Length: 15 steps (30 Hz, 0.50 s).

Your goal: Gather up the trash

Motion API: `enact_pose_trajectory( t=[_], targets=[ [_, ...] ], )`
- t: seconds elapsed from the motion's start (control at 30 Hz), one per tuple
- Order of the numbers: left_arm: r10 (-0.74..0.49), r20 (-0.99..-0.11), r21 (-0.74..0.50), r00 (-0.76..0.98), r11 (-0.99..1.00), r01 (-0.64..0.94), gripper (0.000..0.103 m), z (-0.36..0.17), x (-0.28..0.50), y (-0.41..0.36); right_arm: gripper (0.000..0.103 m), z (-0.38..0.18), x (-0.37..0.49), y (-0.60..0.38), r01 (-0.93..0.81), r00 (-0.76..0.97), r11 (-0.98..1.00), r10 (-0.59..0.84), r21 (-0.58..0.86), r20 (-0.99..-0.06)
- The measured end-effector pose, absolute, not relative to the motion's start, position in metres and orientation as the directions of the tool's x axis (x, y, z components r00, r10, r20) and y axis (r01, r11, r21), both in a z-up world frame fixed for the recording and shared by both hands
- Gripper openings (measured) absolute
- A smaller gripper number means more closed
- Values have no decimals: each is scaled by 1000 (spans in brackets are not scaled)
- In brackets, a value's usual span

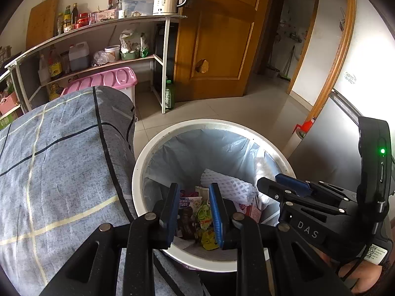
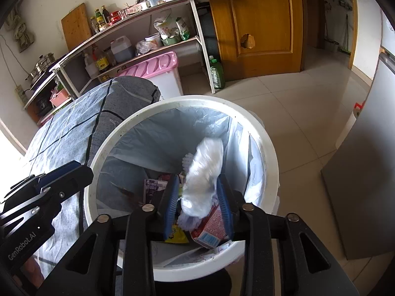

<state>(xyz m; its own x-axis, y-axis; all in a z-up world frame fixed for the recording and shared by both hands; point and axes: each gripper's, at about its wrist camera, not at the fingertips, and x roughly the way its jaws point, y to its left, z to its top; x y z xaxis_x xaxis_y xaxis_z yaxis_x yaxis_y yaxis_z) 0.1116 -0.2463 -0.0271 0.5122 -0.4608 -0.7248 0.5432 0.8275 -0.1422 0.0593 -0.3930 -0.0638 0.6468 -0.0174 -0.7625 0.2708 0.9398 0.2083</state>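
Crumpled plastic bag over the white trash bin

The plastic bag (image 2: 203, 172) is blurred between the spread fingers of the right gripper (image 2: 198, 197), above the trash bin (image 2: 269, 153); I cannot tell whether they touch it. The left gripper (image 1: 193, 212) hangs parted and empty over the bin's near rim. A cloth-covered table (image 1: 61, 160) touches the bin's left side.
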Motion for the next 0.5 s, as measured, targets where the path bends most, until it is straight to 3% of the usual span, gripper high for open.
enact_pose_trajectory(
  t=[0.1,0.5],
  targets=[
    [-458,-723,-142,517,832,537,37,-26,112,-244,39,-62,57,-393,275,655,937,-17,216,-756],
    [-432,-694,-106,576,853,511,46,-17,98,-231,39,-42,42,-381,258,703,943,-35,209,-710]
  ],
)
